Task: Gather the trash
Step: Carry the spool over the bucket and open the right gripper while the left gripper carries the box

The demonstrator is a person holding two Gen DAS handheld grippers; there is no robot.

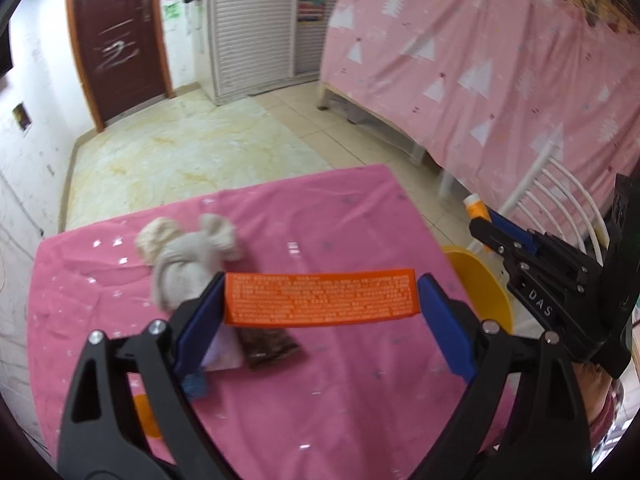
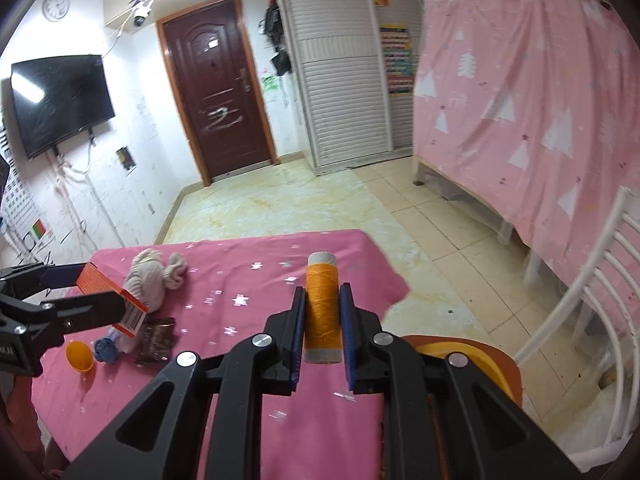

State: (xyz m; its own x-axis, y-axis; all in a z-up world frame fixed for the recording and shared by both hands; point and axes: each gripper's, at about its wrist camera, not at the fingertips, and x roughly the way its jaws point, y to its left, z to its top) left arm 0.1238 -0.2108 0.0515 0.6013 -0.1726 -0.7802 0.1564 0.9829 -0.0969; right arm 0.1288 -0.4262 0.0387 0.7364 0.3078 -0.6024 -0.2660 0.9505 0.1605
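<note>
The right hand-held gripper (image 2: 322,316) pinches an orange thread spool (image 2: 322,308) upright between its blue pads above the right edge of the pink-clothed counter (image 2: 248,420), with a yellow bin (image 2: 480,364) just beside it on the right. The left hand-held gripper (image 1: 320,300) clamps an orange box (image 1: 320,298) by its ends over the counter's left part. Below and beyond it lie a brown packet (image 1: 270,346), a blue cap (image 2: 106,350), an orange cup (image 2: 80,356) and, farther off, a crumpled grey cloth (image 1: 188,258).

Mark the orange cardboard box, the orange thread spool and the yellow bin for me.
Orange cardboard box (image 1: 320,298), left wrist view, printed face.
Orange thread spool (image 2: 321,308), right wrist view, wound thread.
Yellow round plastic bin (image 1: 486,292), left wrist view, inner wall.
</note>
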